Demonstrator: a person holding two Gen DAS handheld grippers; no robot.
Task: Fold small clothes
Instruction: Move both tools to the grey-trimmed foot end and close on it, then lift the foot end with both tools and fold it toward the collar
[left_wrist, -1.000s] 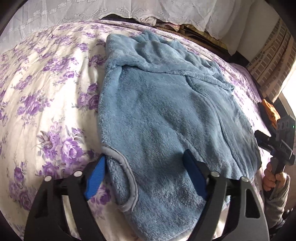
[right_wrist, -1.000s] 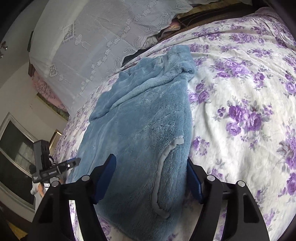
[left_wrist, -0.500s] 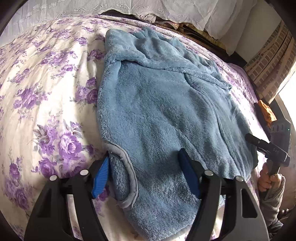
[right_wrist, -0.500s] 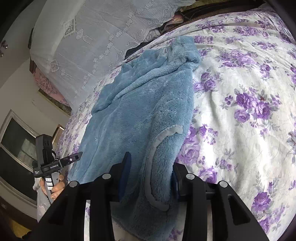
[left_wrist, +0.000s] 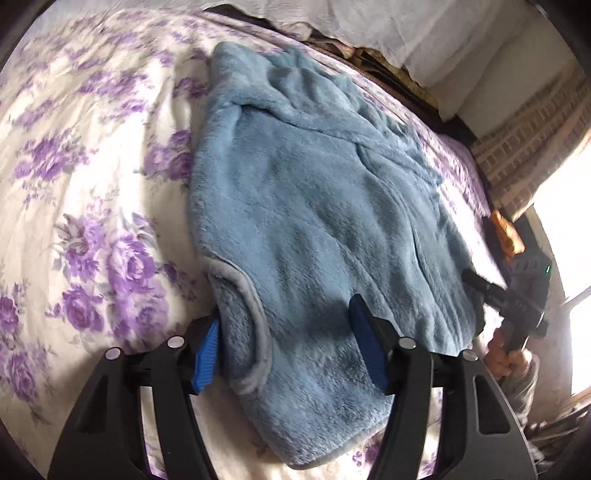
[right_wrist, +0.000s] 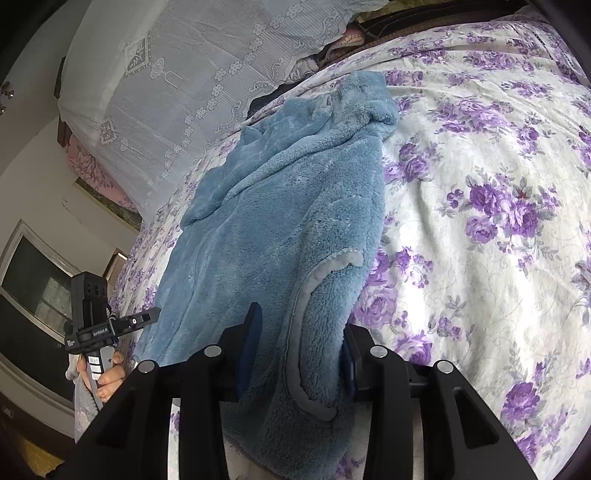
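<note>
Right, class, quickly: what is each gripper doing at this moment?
Left gripper: fingers closing around the near hem of the blue fleece garment, not yet pinching it.
Right gripper: shut on the garment's other near corner.

I see lots of open flowery bedspread (left_wrist: 85, 155) beside the blue fleece top (left_wrist: 314, 206). Past the top, the white lace cover (right_wrist: 192, 85) blocks my way like a wall.

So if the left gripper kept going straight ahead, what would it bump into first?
The blue fleece. The left gripper already straddles its near corner, jaws closing, so it would likely press straight into the fabric, with the bed underneath.
</note>
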